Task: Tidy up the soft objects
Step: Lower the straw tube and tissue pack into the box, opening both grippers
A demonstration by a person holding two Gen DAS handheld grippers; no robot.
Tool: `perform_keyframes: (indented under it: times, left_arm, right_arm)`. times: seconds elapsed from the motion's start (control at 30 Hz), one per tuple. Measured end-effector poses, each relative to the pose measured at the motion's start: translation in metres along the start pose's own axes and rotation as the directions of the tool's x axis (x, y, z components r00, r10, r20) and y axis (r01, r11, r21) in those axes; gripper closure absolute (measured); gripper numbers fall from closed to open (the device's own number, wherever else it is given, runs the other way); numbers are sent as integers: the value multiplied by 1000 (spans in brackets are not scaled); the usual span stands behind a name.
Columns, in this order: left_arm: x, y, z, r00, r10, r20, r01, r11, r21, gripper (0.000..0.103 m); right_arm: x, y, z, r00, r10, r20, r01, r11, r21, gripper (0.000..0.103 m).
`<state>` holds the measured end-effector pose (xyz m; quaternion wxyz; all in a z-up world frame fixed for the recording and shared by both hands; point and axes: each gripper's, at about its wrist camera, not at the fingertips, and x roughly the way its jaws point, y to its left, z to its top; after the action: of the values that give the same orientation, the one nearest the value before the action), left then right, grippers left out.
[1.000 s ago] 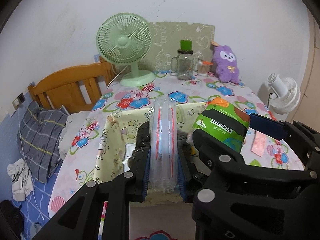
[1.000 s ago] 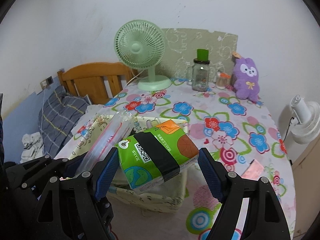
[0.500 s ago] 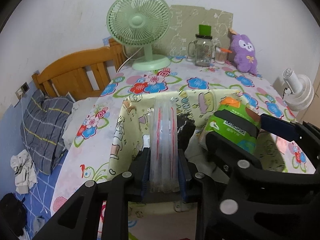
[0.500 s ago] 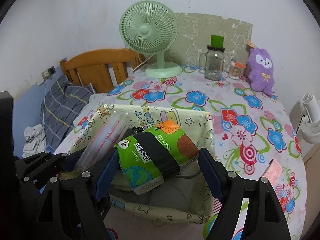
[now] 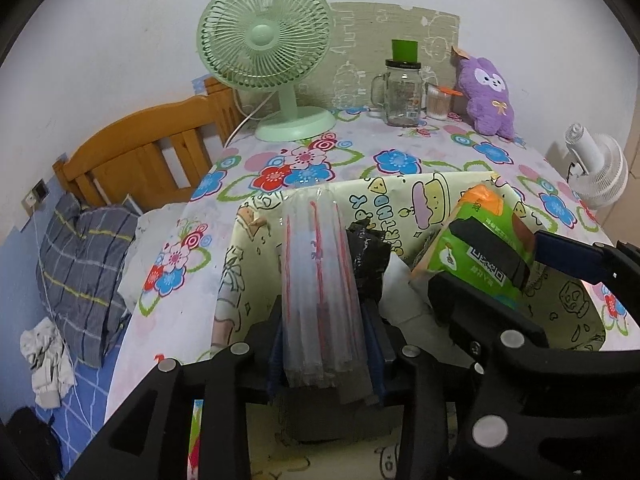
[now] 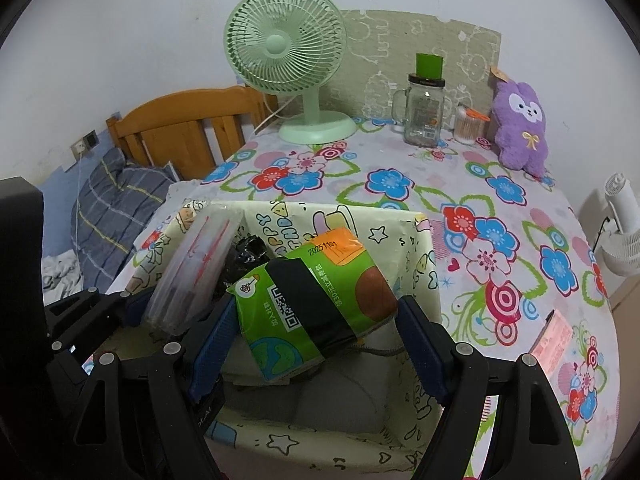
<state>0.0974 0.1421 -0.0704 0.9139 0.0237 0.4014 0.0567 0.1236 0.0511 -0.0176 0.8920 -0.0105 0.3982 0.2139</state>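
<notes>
Bedroom; flowered tablecloth, fan, plush at the back.

Left wrist view: I see my left gripper with the clear packet standing between its pads, long axis running up and away from me over the bin. The jaws have just been opening; the pads appear to touch it.

Right wrist view: my right gripper clamps the green tissue pack across its length, directly above the bin's open mouth. Drop is straight down.
</notes>
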Motion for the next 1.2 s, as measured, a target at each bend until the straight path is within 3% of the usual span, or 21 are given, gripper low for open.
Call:
perform_keyframes:
  times: [0.27, 0.33, 0.4, 0.43, 0.6, 0.83, 1.2]
  left_arm:
    - [9, 5, 7, 1000, -22, 1, 22, 999, 38, 64]
    - [9, 4, 8, 999, -49, -7, 49, 998, 30, 53]
    - [6, 1, 8, 996, -91, -11, 92, 996, 22, 29]
    - [5, 0, 8, 995, -104, -13, 104, 994, 18, 27]
    - [-2, -2, 5, 995, -103, -7, 103, 995, 1, 20]
    - [-25, -7, 3, 994, -101, 46, 101, 995, -7, 14]
    - [-55, -26, 1, 992, -86, 92, 87, 996, 1, 8]
  right_arm:
    - [4, 2, 2, 1000, -25, 3, 25, 999, 31, 22]
    - [4, 1, 3, 1000, -17, 10, 17, 999, 34, 21]
    - [4, -1, 4, 1000, -6, 15, 5, 999, 38, 20]
    - [4, -2, 4, 1000, 4, 14, -4, 999, 41, 19]
    - [-2, -2, 3, 999, 23, 27, -23, 1000, 19, 17]
    - [-26, 1, 1, 993, 2, 114, 0, 1000, -15, 7]
    - [-57, -12, -4, 988, 5, 154, -4, 1000, -7, 6]
